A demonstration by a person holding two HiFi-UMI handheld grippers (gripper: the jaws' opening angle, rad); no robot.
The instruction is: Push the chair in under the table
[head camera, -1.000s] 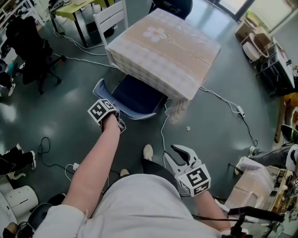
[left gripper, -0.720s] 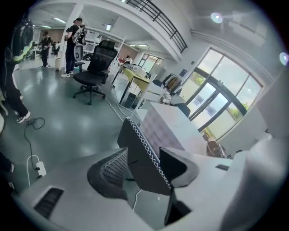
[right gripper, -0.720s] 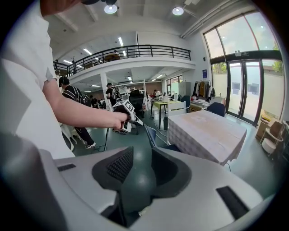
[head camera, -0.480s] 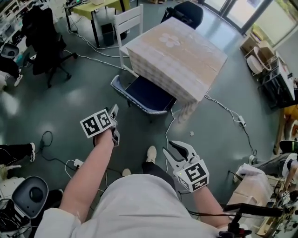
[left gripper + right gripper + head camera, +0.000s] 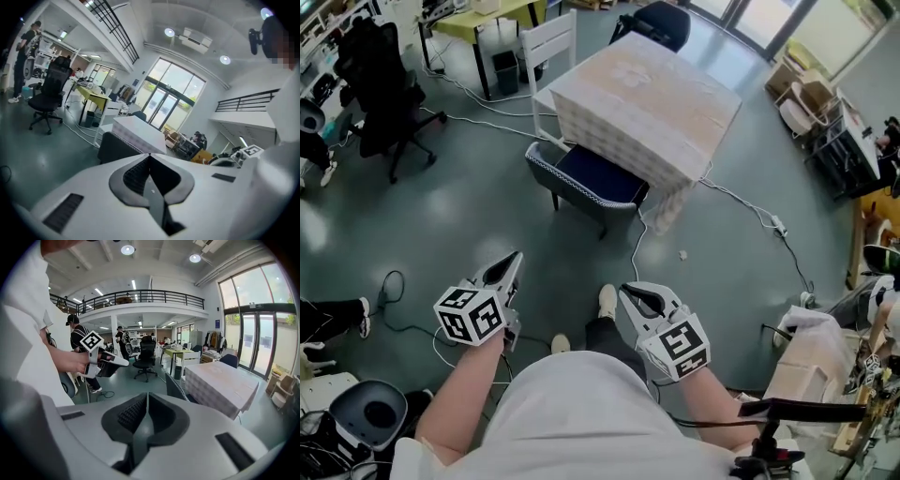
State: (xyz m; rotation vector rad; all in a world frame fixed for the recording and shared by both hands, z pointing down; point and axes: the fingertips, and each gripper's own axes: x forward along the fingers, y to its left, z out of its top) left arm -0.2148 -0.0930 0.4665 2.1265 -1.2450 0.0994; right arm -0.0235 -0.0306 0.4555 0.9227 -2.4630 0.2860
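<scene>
Chair (image 5: 586, 178) tucked under table (image 5: 647, 89) at its near edge. Left gripper (image 5: 512, 262) and right gripper (image 5: 628, 293) hang clear, jaws just closed on nothing: push judged complete.

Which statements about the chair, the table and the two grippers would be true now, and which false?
1. The blue chair stands partly under the table. True.
2. The left gripper grips the blue chair's back. False: it is shut on nothing, well apart from the chair.
3. The right gripper has its jaws together. True; they have just been closing, with nothing between them.
4. The black office chair is under the table. False: it stands on the floor, away to the left.
</scene>
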